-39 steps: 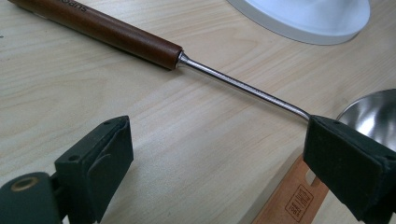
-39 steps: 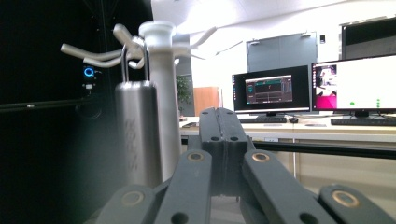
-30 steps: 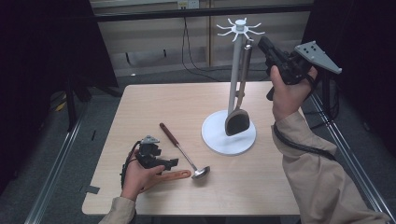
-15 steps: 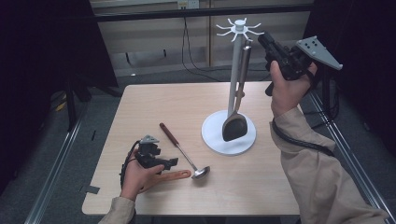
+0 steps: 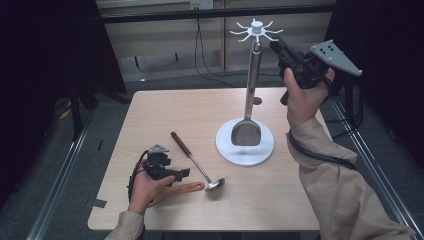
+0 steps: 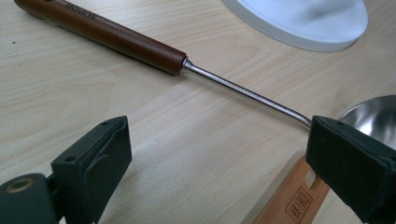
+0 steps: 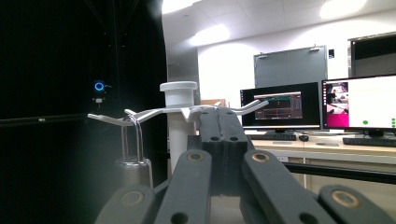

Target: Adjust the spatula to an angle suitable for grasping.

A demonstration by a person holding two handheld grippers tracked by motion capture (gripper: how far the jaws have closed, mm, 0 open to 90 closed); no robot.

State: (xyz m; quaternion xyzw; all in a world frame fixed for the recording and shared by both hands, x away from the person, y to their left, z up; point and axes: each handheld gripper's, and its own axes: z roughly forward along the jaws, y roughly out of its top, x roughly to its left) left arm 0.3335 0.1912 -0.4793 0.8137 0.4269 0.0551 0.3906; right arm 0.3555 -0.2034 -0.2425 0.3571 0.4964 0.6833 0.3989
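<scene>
Up by the top of the white rack [image 5: 256, 31], the right gripper [image 5: 278, 48] is held in the air with its jaws pressed flat together and nothing between them; in the right gripper view its closed tips [image 7: 219, 122] sit just in front of the rack's post and hook arms [image 7: 179, 109]. A steel spatula [image 5: 247, 131] hangs from one of those hooks by its loop [image 7: 132, 135], its blade reaching down to just above the round white base [image 5: 224, 148]. Low at the near left of the wooden table [image 5: 165, 115], the left gripper [image 5: 180, 173] rests with its jaws spread wide and holding nothing. A ladle [image 5: 196, 162] with a brown wooden handle [image 6: 102, 33] lies just beyond it, the thin shaft running across between the open pads [image 6: 100, 158]. An orange flat handle [image 5: 180, 190] lies under the gripper, and its end shows beside the right-hand pad [image 6: 289, 203].
</scene>
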